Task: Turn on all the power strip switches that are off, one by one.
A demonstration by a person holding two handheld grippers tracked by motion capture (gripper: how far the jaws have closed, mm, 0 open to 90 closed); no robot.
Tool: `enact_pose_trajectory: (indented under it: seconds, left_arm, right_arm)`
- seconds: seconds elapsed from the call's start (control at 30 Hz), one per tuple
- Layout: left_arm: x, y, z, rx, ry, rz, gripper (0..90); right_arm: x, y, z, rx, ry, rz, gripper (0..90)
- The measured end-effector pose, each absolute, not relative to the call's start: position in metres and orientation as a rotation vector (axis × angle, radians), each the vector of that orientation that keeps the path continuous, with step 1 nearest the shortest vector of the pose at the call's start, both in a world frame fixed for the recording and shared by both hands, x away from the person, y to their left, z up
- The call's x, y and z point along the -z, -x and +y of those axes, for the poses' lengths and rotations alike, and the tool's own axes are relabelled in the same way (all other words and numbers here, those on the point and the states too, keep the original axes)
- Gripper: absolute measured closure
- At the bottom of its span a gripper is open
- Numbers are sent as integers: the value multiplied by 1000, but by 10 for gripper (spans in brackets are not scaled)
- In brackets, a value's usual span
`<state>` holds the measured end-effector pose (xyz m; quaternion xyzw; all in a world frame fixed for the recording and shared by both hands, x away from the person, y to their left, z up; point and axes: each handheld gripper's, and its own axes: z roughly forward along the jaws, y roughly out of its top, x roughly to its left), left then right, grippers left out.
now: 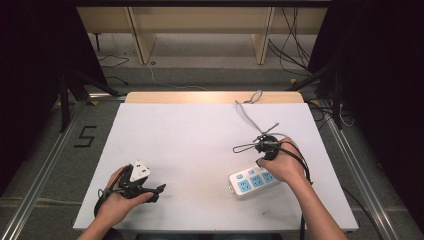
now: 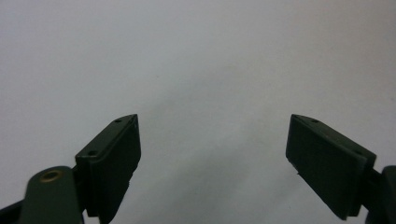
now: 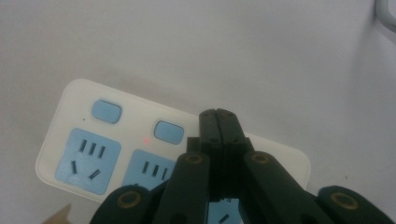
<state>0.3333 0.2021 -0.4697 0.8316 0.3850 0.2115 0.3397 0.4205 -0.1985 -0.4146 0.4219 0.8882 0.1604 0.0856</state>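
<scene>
White power strip [image 1: 251,182] with blue sockets lying flat on white table cover [image 1: 200,145], near the front right. Right gripper [image 3: 218,116] directly above it, jaws pressed together, nothing between them; tips over the strip's middle, just past the second blue switch [image 3: 168,132], small red light [image 3: 145,140] glowing beside it. Contact with the strip: cannot tell. Right hand [image 1: 282,162] around that gripper. Left gripper [image 2: 214,140] well apart at front left, jaws spread wide over bare cover. Grey cable [image 1: 247,112] trailing toward the far edge.
</scene>
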Motion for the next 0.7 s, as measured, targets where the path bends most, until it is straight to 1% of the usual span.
enact_pose_trajectory:
  seconds: [0.7]
  left_arm:
    - [470, -333, 202, -548, -2164, 1002, 180]
  right_arm:
    - [410, -418, -186, -487, -1221, 2686, 900]
